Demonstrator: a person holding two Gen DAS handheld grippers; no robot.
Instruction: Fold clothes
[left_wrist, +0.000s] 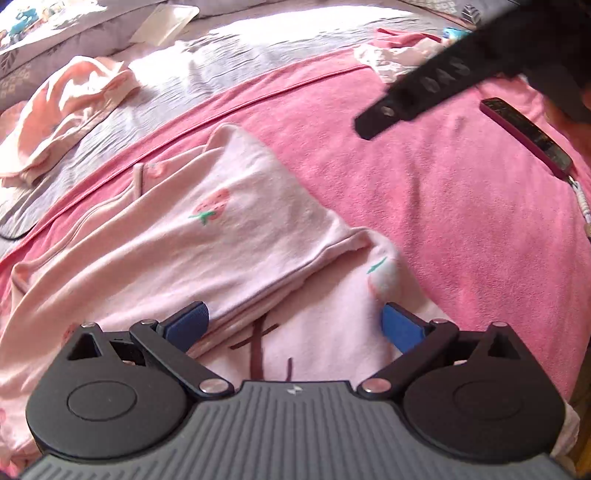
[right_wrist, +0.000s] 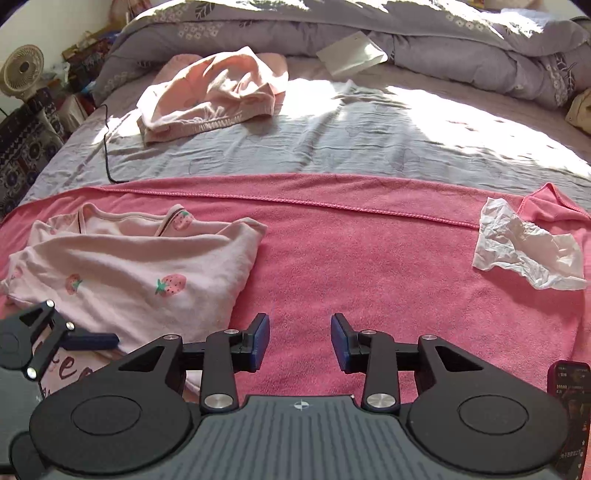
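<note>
Spreading across a grey bed (right_wrist: 332, 140), a pink towel (right_wrist: 369, 266) carries a partly folded strawberty-print top (right_wrist: 122, 266).

The left gripper (left_wrist: 295, 317) hangs spread wide just over its hem; the right gripper (right_wrist: 300, 341), parted, holds nothing above bare towel.

The dark print on the shirt (left_wrist: 258, 347) is mostly under the left claw's (left_wrist: 293, 325) body in the left view, so it's unreadable, and in the right view only a few letters peek out by the left claw (right_wrist: 92, 339). The right claw (left_wrist: 406, 107) is blurred in the left view and runs off the top right corner. The phone (right_wrist: 569, 417) is cut by the right view's edge, with screen text too tiny to make out. The cable (right_wrist: 107, 147) disappears off the bed (right_wrist: 332, 147). The stuff beside the fan (right_wrist: 22, 70) is too small to tell.
</note>
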